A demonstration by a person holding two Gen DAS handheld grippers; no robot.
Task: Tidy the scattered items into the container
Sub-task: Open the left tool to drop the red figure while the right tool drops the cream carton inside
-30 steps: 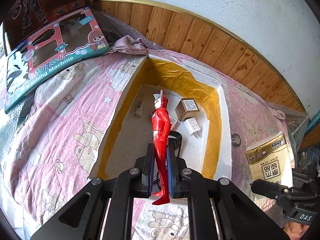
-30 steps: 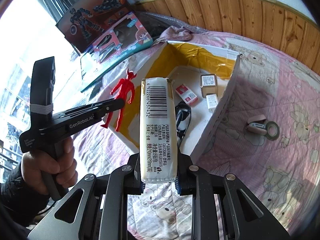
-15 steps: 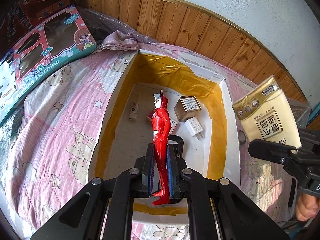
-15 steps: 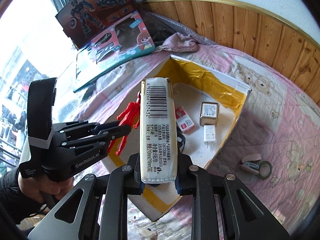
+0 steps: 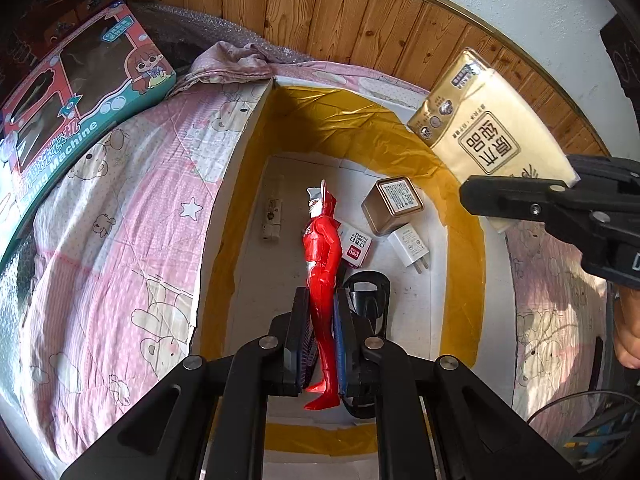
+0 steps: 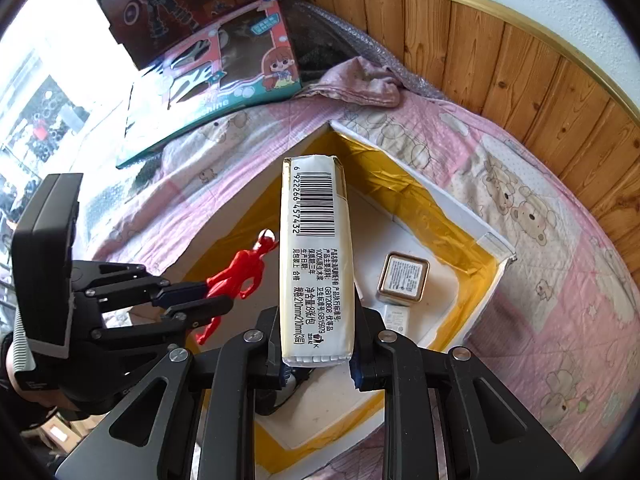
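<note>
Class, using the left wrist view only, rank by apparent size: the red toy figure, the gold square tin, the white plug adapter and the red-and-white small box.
1. Red toy figure, though it is nearest the camera.
2. Gold square tin.
3. White plug adapter and red-and-white small box: unsure, the box is partly hidden.

Shiny things and soft things
The red toy figure (image 5: 320, 264) is glossy plastic, the tissue pack (image 6: 316, 264) shiny wrap, the bed quilt (image 5: 120, 216) soft cloth, the wall panel (image 5: 360, 36) wood.
</note>
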